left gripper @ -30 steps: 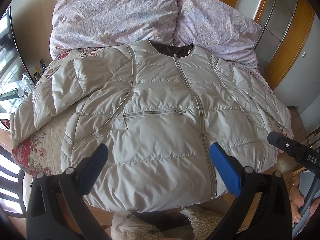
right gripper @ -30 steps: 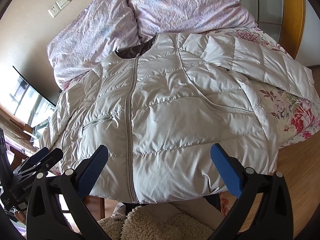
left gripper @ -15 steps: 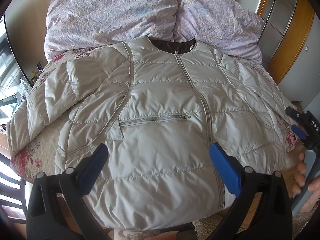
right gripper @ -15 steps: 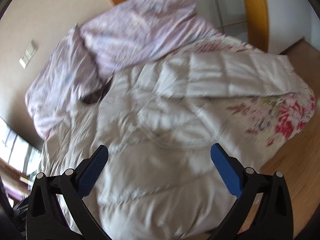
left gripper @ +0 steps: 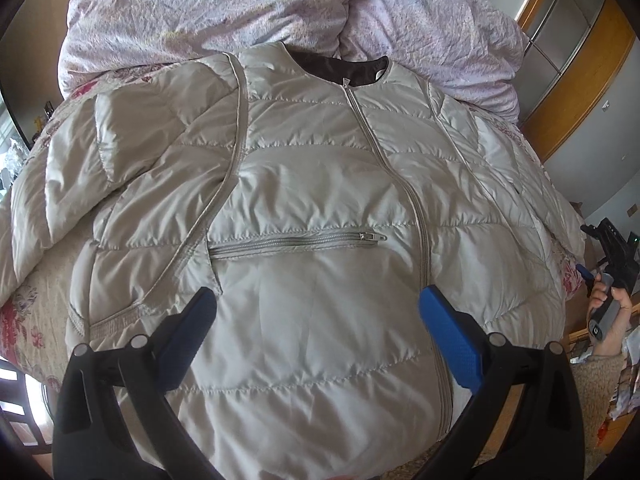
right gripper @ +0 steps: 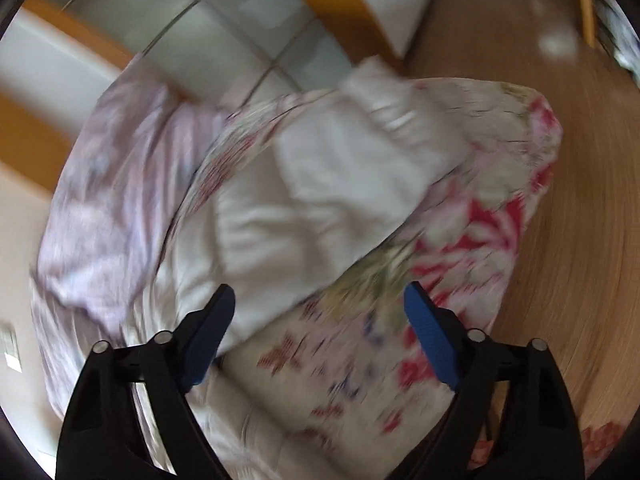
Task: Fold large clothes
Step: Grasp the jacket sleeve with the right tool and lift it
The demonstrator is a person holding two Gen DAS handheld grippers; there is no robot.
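A pale grey quilted jacket (left gripper: pixel 320 208) lies front up on the bed, zipped, its collar toward the pillows. Its left sleeve (left gripper: pixel 80 168) is spread out to the side. My left gripper (left gripper: pixel 318 304) hovers open above the lower front of the jacket, with nothing between its blue pads. In the blurred right wrist view the other sleeve (right gripper: pixel 340 176) lies over the flowered bedspread (right gripper: pixel 460 216). My right gripper (right gripper: pixel 318 300) hangs above that sleeve's lower edge, its jaws wide apart and closing, with nothing pinched between them. It also shows at the far right of the left wrist view as the right gripper (left gripper: pixel 608 256), held by a hand.
Two lilac pillows (left gripper: pixel 248 12) lie at the head of the bed. A wardrobe with orange wood frames (left gripper: pixel 568 80) stands at the right. Wooden floor (right gripper: pixel 580 184) runs along the bed's right side. A dark chair (left gripper: pixel 16 400) stands at the lower left.
My right gripper swung and rolled from over the jacket's front to the bed's right side, above the sleeve, and its jaws narrowed slightly. The left gripper came lower and closer to the jacket.
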